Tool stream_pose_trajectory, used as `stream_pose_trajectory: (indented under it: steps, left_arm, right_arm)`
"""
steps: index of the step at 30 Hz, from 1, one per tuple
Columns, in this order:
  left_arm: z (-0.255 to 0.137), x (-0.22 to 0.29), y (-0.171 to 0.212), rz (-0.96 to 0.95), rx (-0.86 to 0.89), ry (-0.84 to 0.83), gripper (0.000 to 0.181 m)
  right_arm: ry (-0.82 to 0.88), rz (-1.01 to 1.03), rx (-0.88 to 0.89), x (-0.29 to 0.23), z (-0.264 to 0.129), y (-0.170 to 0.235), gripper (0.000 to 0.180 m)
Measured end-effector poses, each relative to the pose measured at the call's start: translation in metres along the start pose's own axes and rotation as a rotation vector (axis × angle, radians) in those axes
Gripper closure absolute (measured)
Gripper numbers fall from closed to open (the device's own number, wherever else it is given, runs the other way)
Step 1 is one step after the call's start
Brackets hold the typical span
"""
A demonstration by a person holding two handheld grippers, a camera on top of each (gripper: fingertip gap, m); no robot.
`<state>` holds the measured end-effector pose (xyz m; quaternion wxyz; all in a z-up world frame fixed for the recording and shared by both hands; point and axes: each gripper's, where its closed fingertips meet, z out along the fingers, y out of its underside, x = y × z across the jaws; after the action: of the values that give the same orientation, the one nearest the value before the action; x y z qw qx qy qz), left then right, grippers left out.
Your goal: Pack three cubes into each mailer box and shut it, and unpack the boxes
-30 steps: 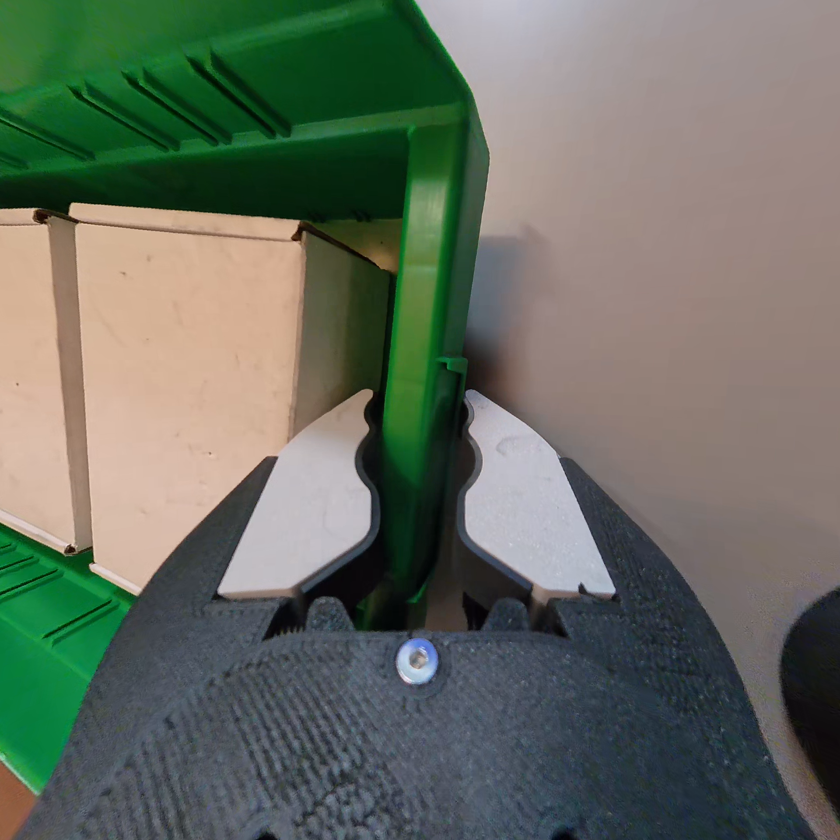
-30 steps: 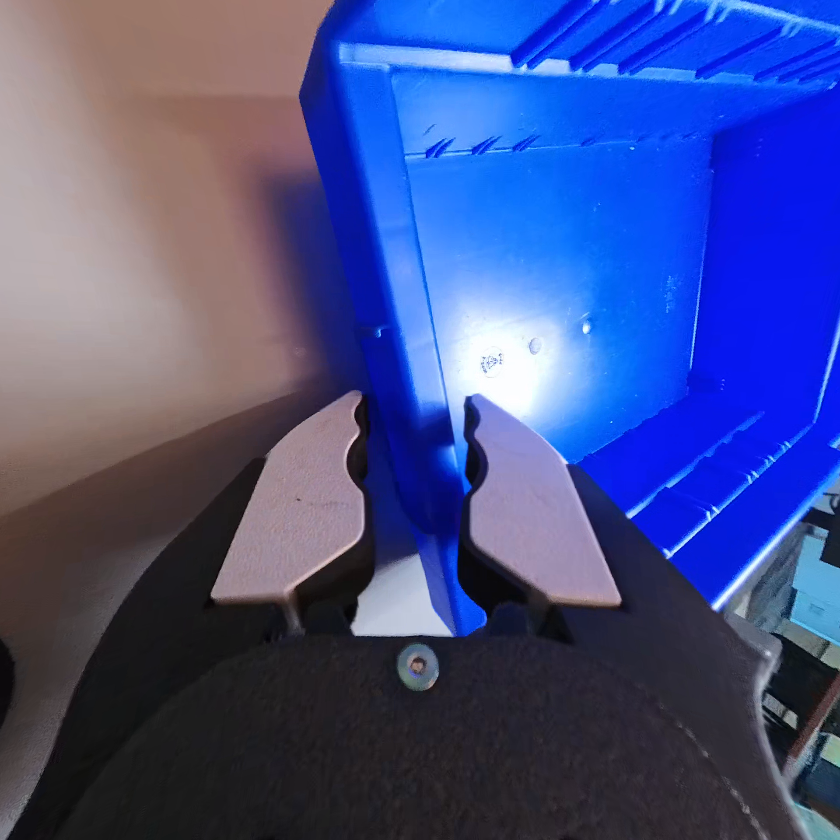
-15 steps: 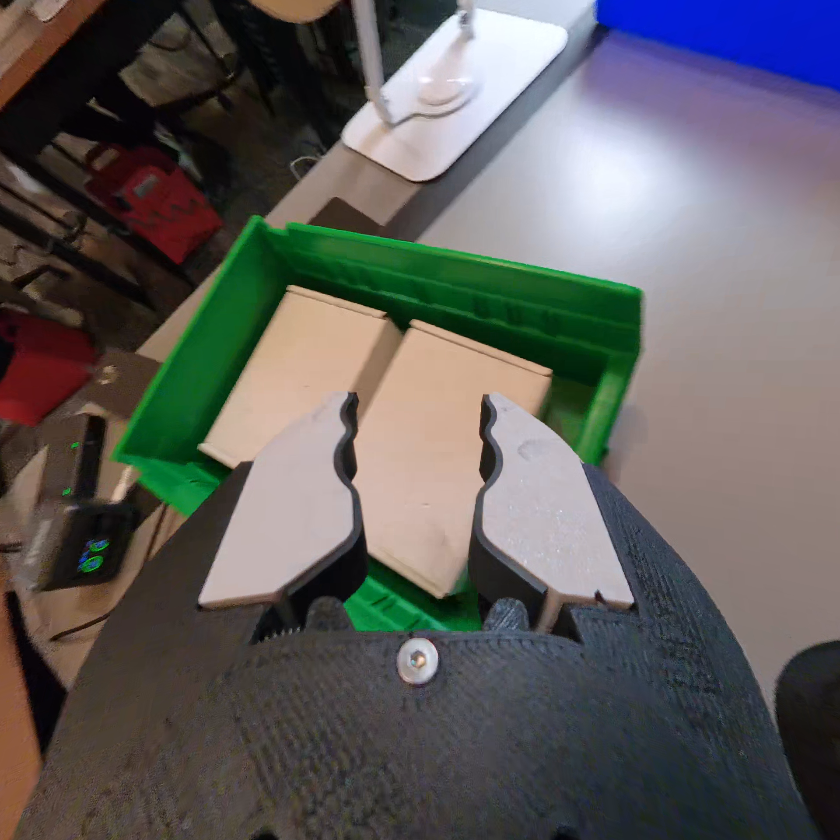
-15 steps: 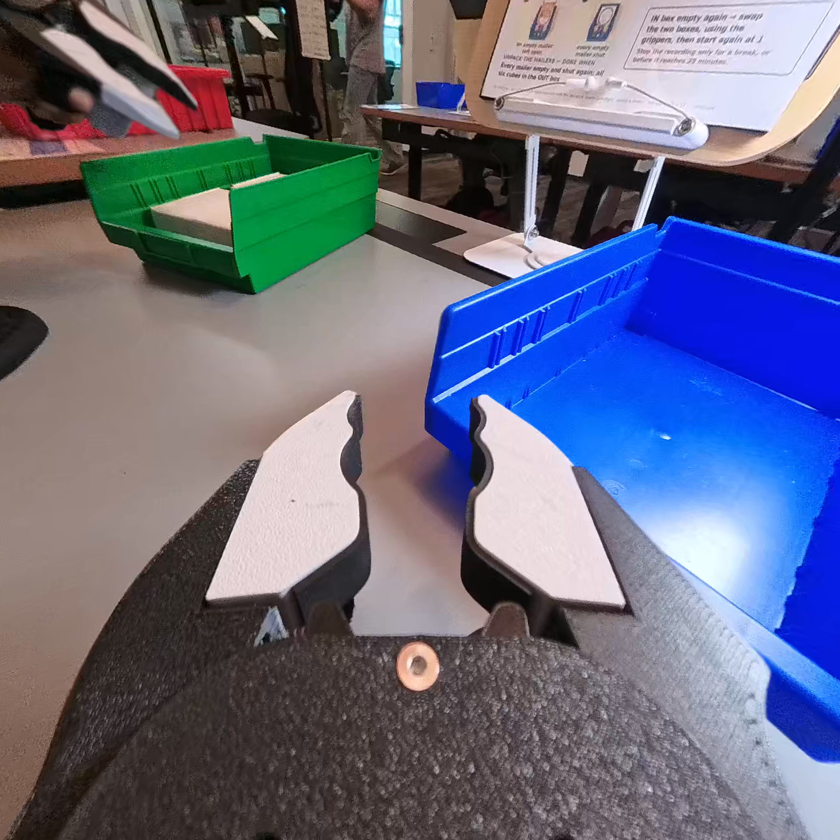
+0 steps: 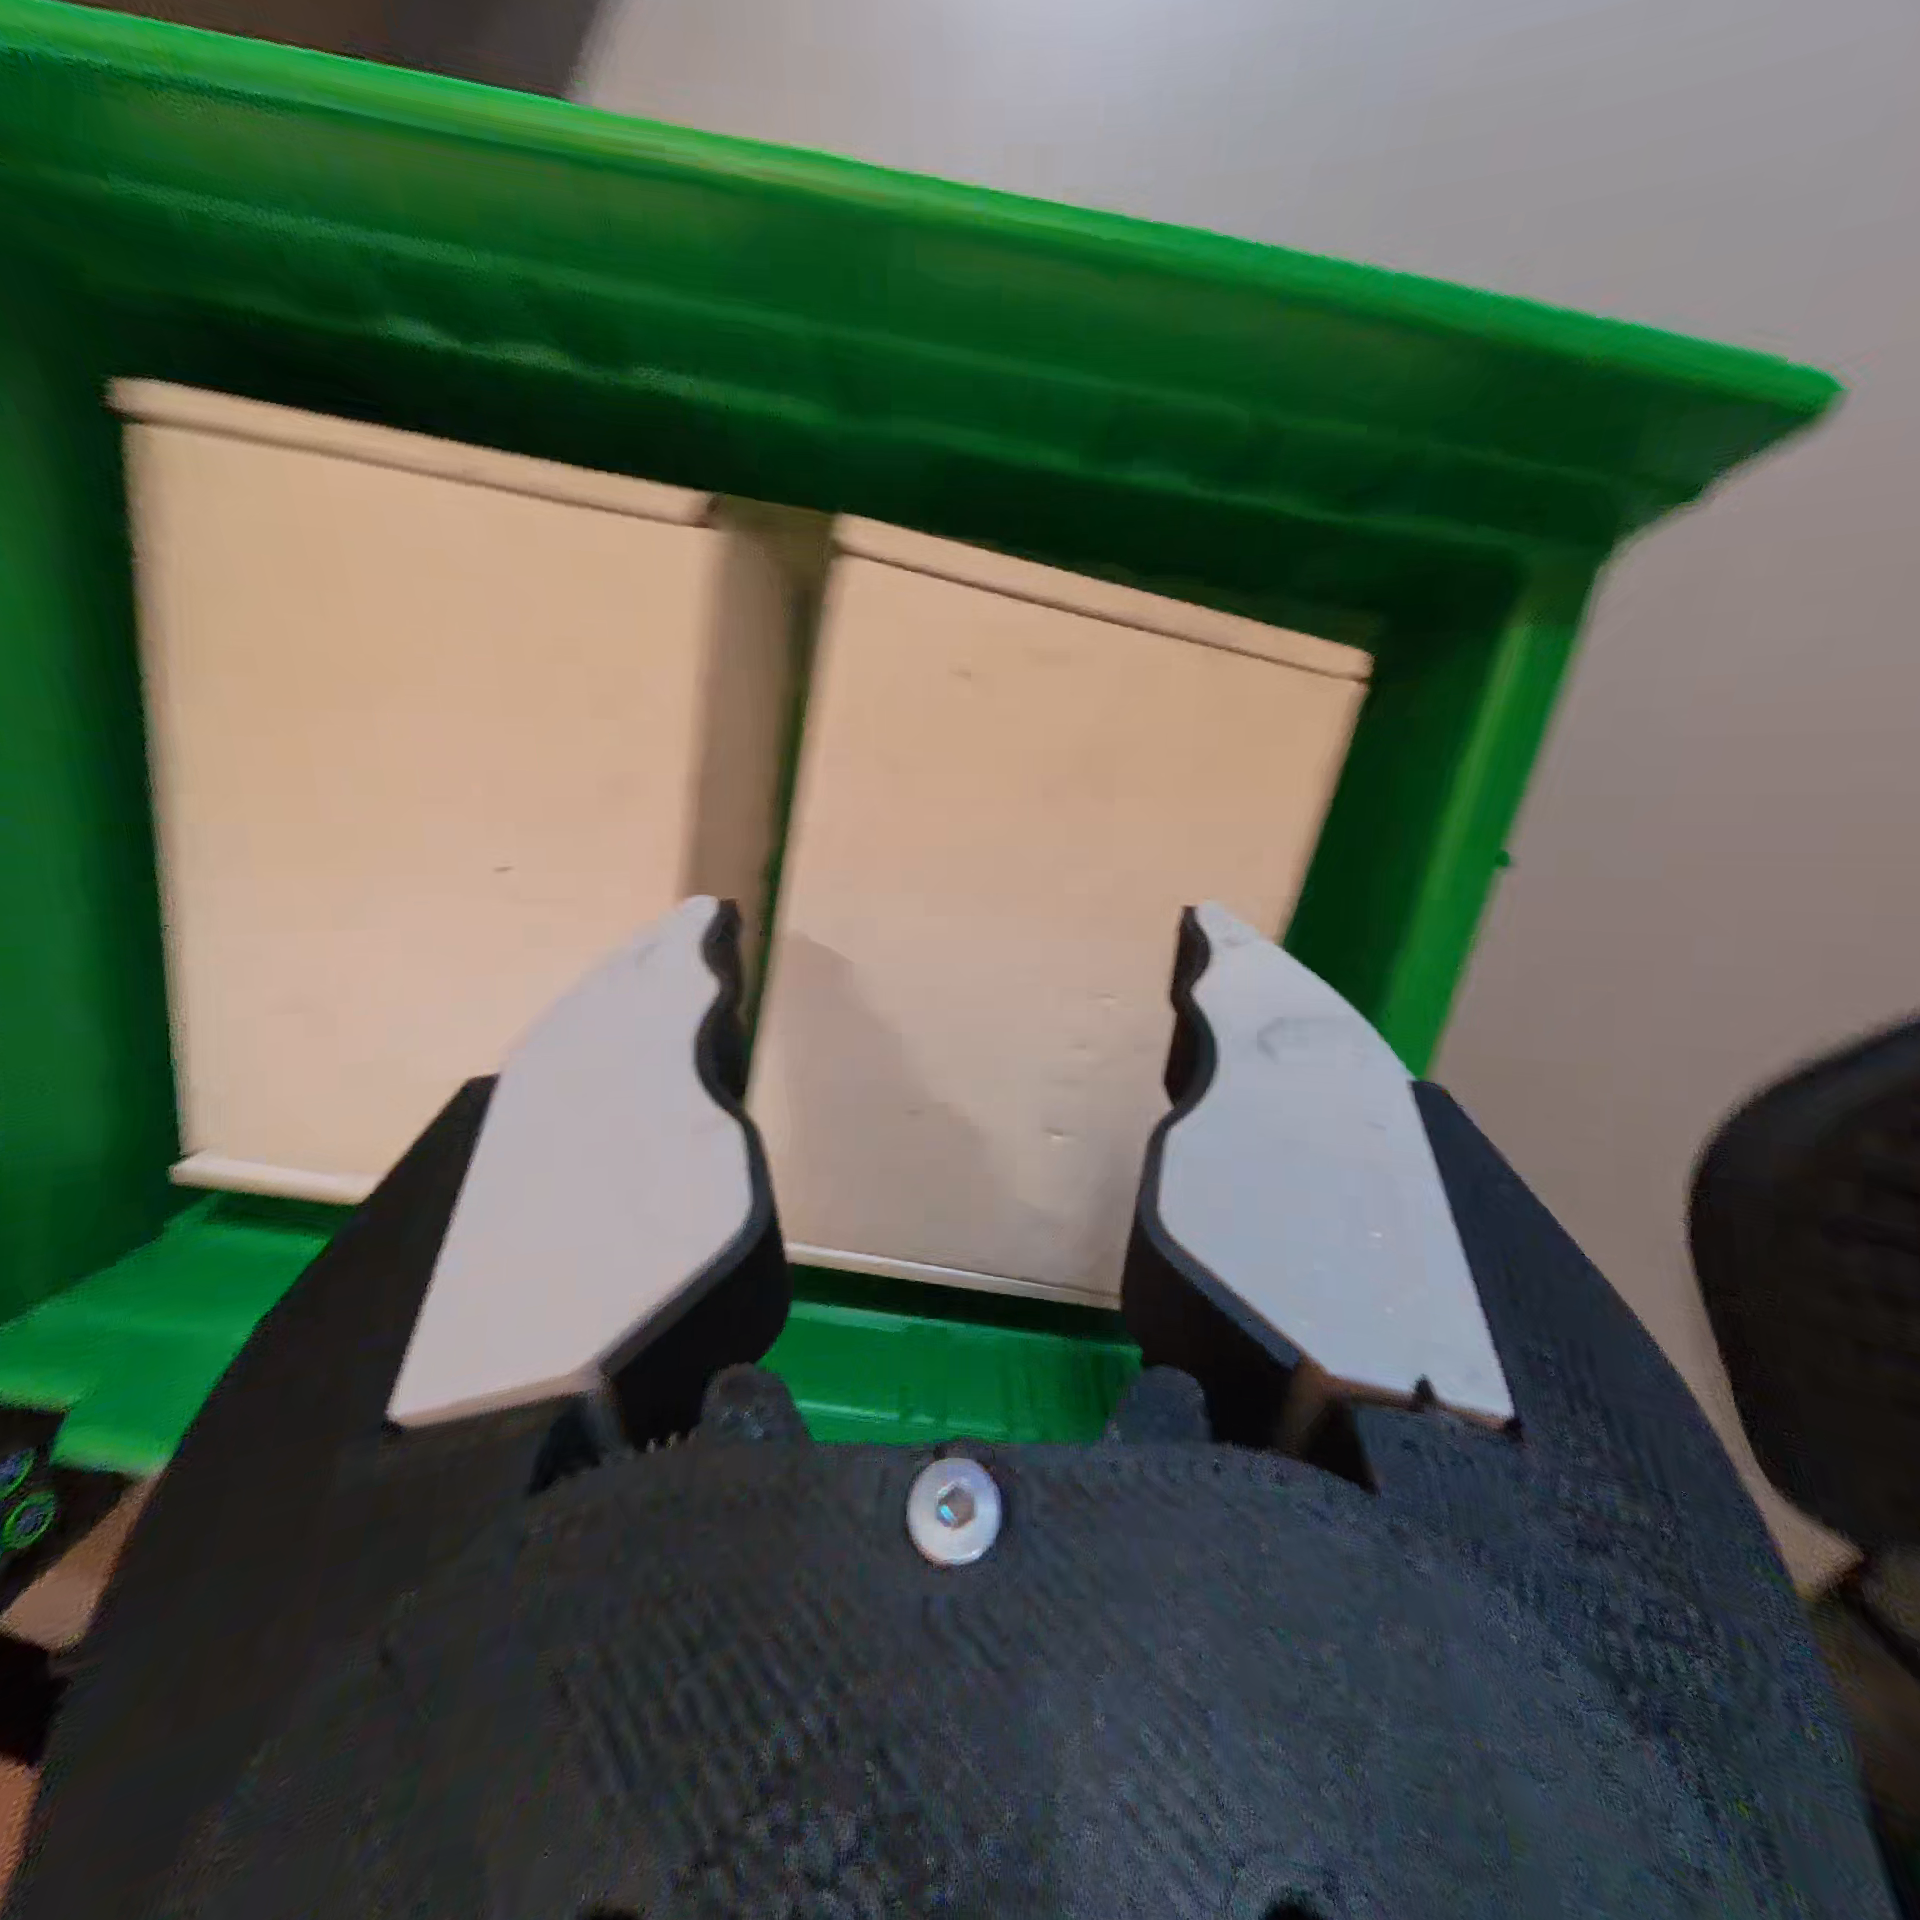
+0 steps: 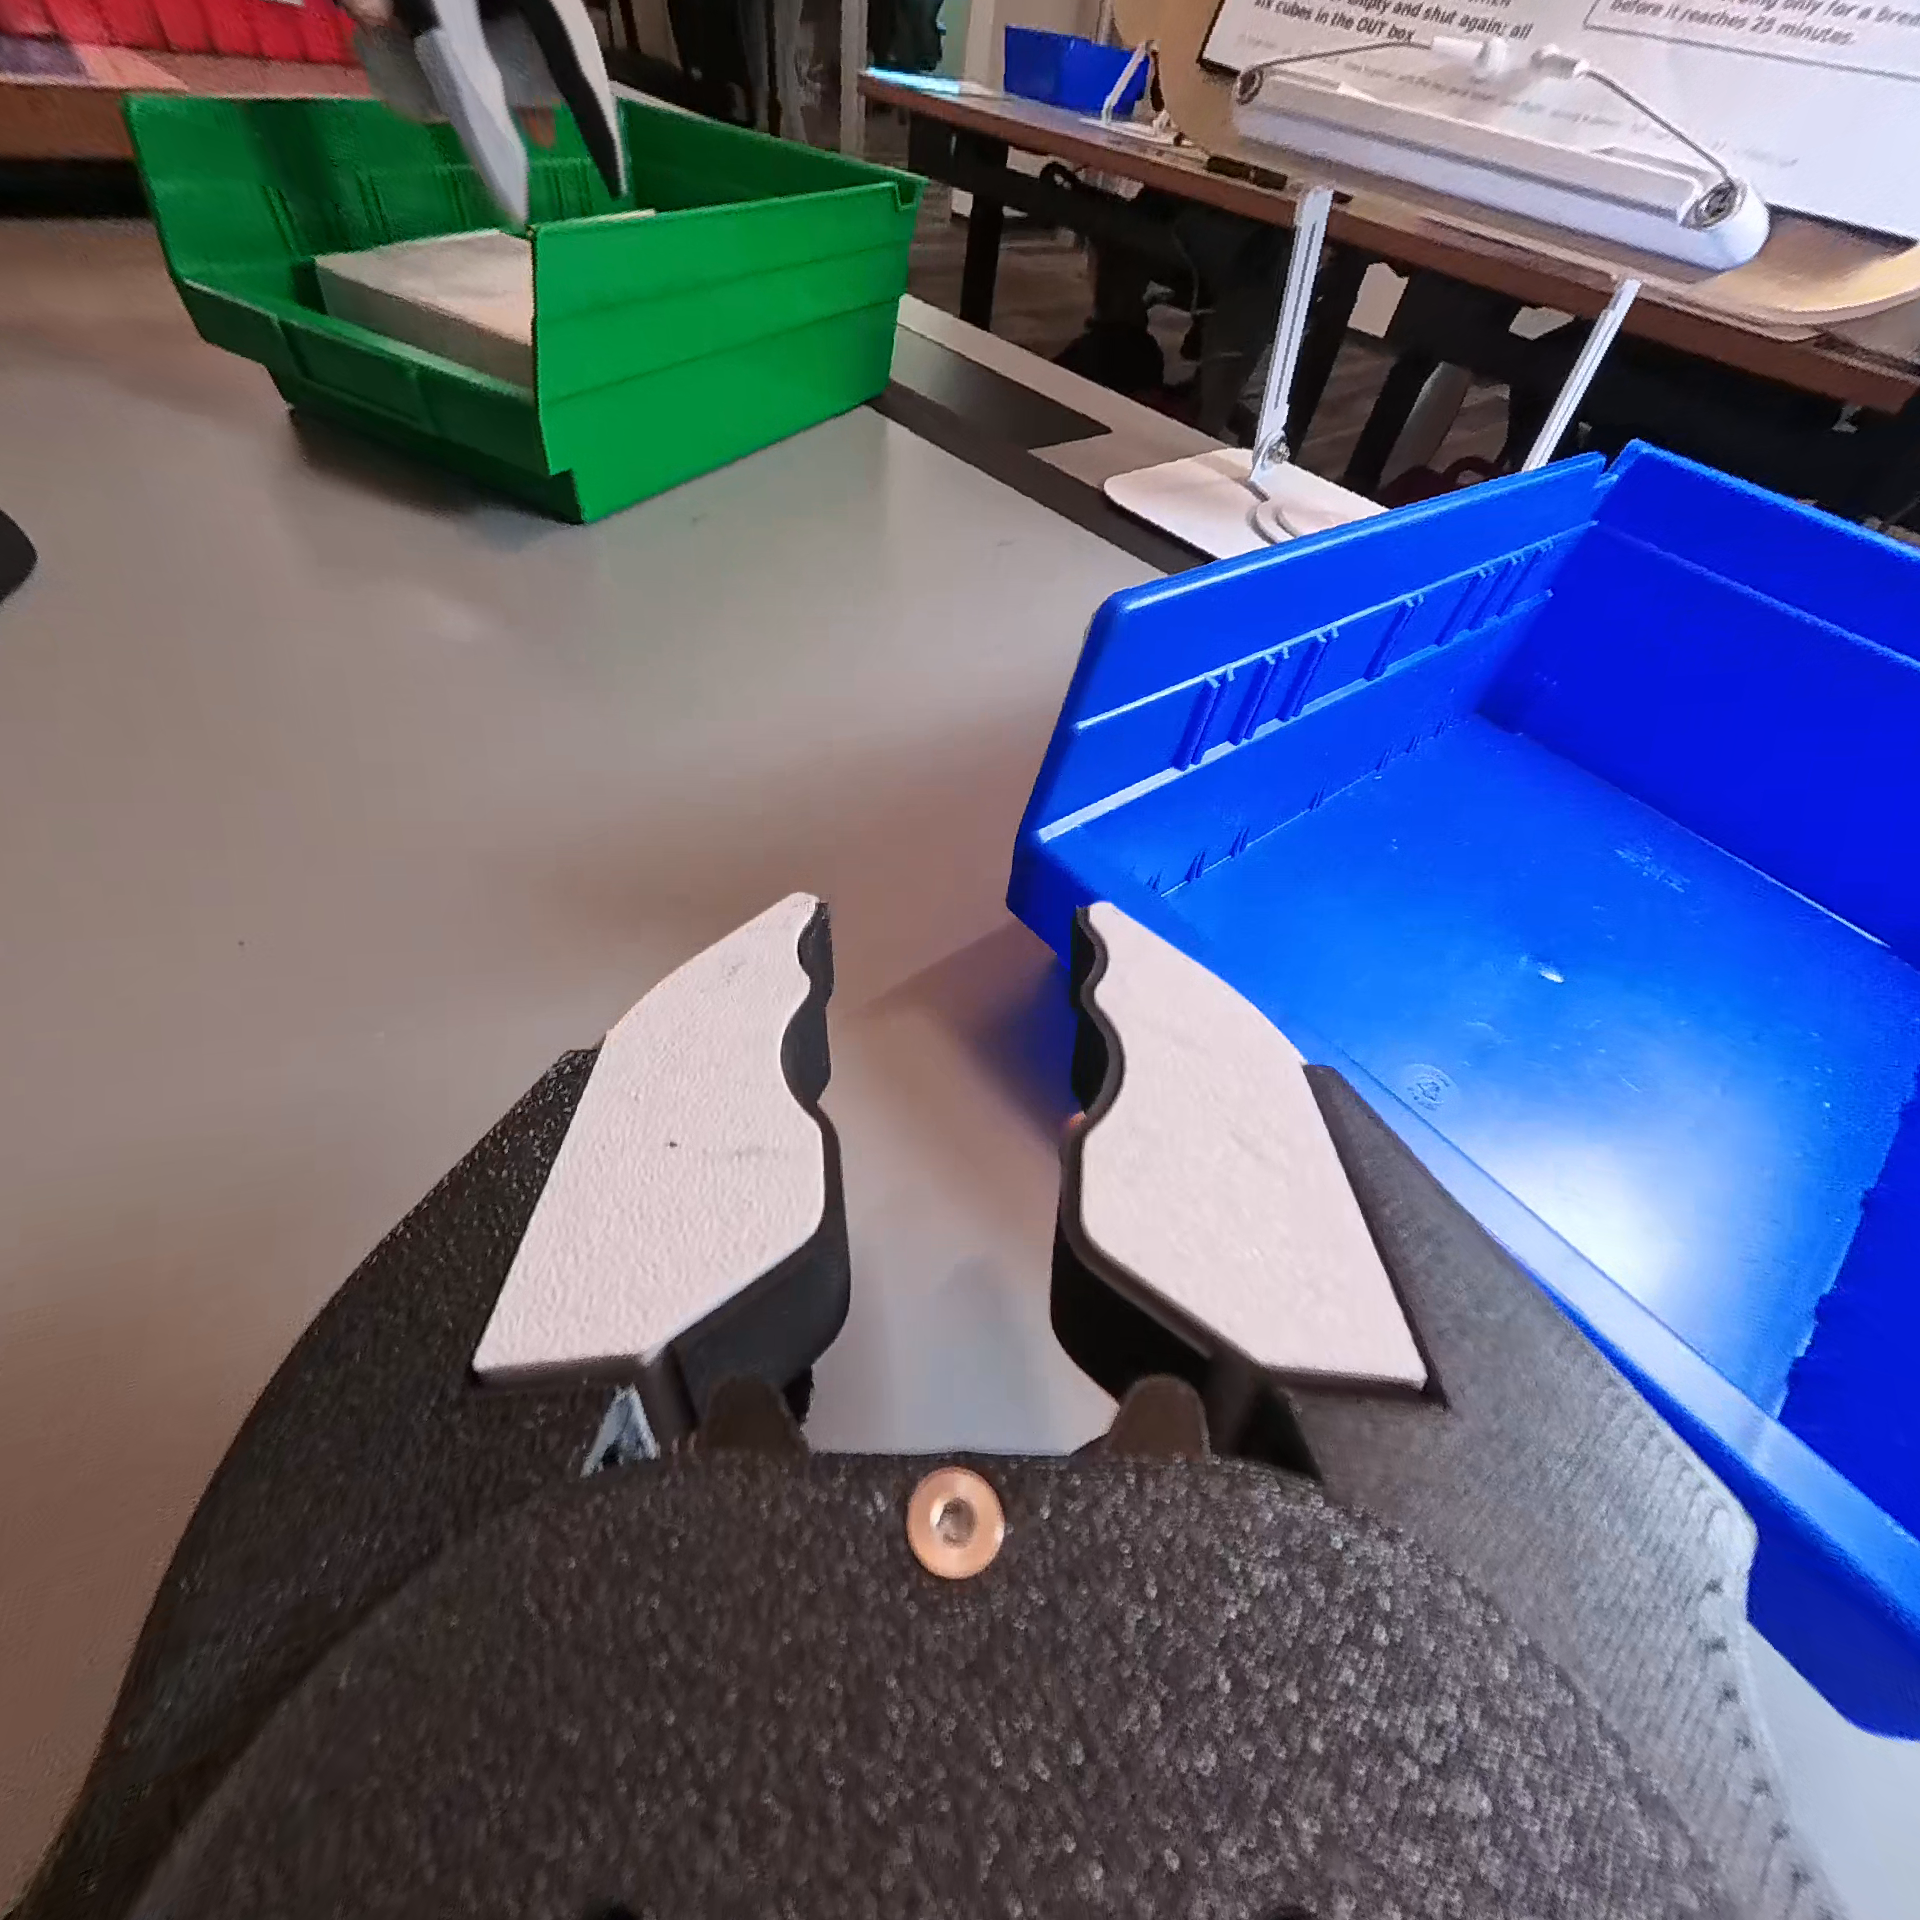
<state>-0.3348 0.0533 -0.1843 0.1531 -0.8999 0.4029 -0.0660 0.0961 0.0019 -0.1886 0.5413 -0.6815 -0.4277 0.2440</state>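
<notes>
Two shut pale cardboard mailer boxes lie side by side in the green bin: the left box and the right box. My left gripper is open and empty, hovering just above the right box. In the right wrist view the green bin stands at the far left with a box in it and the left gripper over it. My right gripper is open and empty, low over the grey table, beside the near left corner of the empty blue bin. No cubes are in view.
A white lamp base stands at the table's far edge behind the blue bin, under a lamp bar and a sign board. A black round object lies right of the green bin. Other tables and clutter lie beyond. My hands' fingertips stand some 45 centimeters from each other. Measured from the fingertips, the black round object is 25 centimeters or so from the left gripper and 40 centimeters from the right.
Both grippers let go of the bin walls they gripped and opened. The left one has dropped closer over the right mailer box and opened wider. The right one has drawn back from the blue bin.
</notes>
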Motion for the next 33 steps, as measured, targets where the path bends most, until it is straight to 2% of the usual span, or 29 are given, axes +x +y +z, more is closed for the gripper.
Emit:
stream_pose_trajectory:
  steps: [1,3,7,11,18,21,26,30,33]
  left_arm:
    - [0.004,0.010,0.003,0.029,-0.039,0.038,0.091]
    - [0.011,0.022,0.013,0.072,-0.121,0.061,0.076]
    - [0.029,0.020,0.034,0.114,-0.216,0.015,0.059]
    - [0.041,0.014,0.042,0.154,-0.245,-0.039,0.057]
    - [0.037,0.015,0.036,0.181,-0.221,-0.064,0.058]
    - [0.017,0.014,0.025,0.179,-0.168,-0.097,0.059]
    - [-0.045,0.028,-0.014,0.227,-0.034,-0.225,0.059]
    - [-0.080,0.086,-0.060,0.317,0.084,-0.240,0.058]
    - [-0.076,0.151,-0.087,0.403,0.124,-0.178,0.058]
  right_arm:
    - [0.001,0.001,0.002,0.000,-0.001,0.000,0.136]
    - [-0.003,0.011,0.011,0.001,-0.001,-0.002,0.136]
    - [-0.019,0.034,0.023,0.002,0.001,-0.004,0.136]
    - [-0.025,0.033,0.022,-0.001,0.002,-0.004,0.136]
    - [-0.015,0.039,0.017,0.001,0.001,-0.002,0.138]
    - [-0.014,0.040,0.025,0.000,0.000,-0.004,0.138]
    - [-0.021,0.010,0.031,-0.005,0.000,-0.006,0.138]
    - [-0.006,-0.062,0.041,-0.011,0.003,-0.010,0.136]
    - [0.012,-0.160,0.037,-0.019,0.005,-0.010,0.133]
